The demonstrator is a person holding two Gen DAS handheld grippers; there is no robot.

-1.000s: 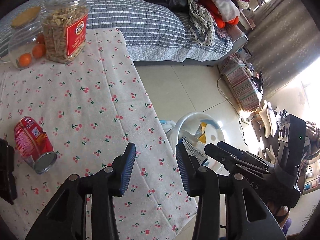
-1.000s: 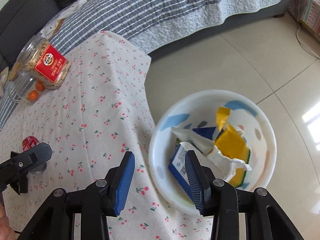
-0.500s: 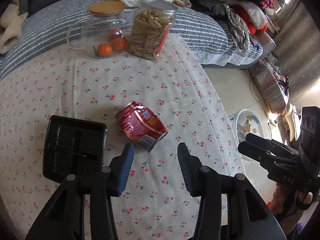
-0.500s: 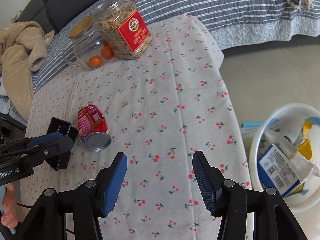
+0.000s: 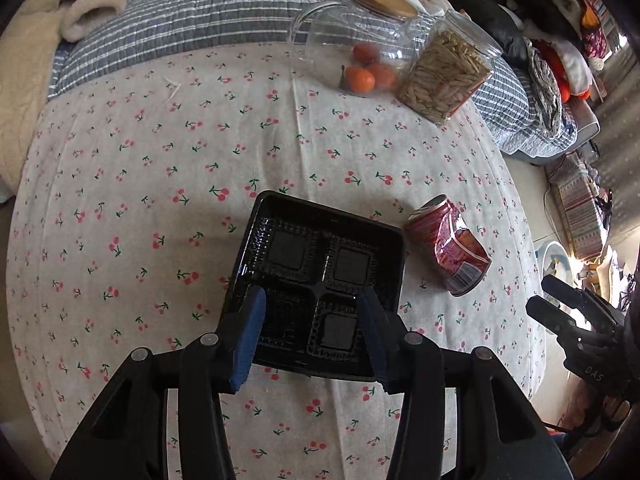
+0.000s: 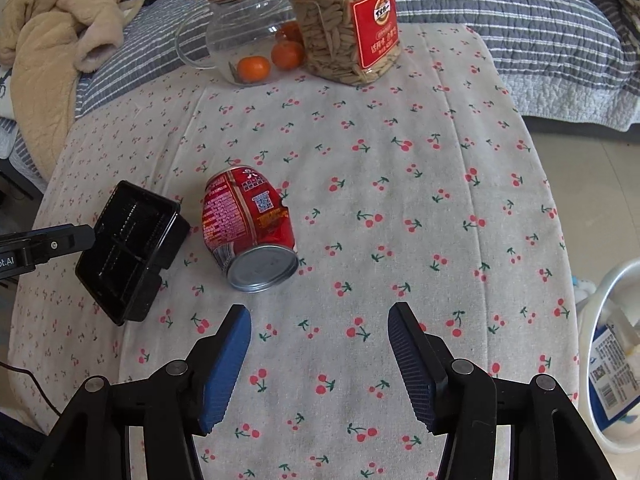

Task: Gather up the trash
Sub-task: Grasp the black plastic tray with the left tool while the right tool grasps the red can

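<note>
Both wrist cameras look steeply down, close over the cherry-print tablecloth (image 5: 120, 184), sharing the crushed can (image 6: 246, 224).

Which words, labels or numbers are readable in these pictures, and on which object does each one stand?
"DAS": on the right gripper, seen from the left wrist.
"ot.AI", cut off by the picture's edge: on the left gripper.
Seed jar, red label: too small to read.
Crushed red can: print and QR code unreadable.
Package in white bin: unreadable.

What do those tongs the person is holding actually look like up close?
Both tongs, left and right, are black plastic frames with round metal rivets at the joints. Each has two fingers faced with ribbed blue pads. Seen from the side, the bodies carry white lettering, "DAS" on the right one and letters ending "t.AI" on the left. A thin black cable trails by the left one.
</note>
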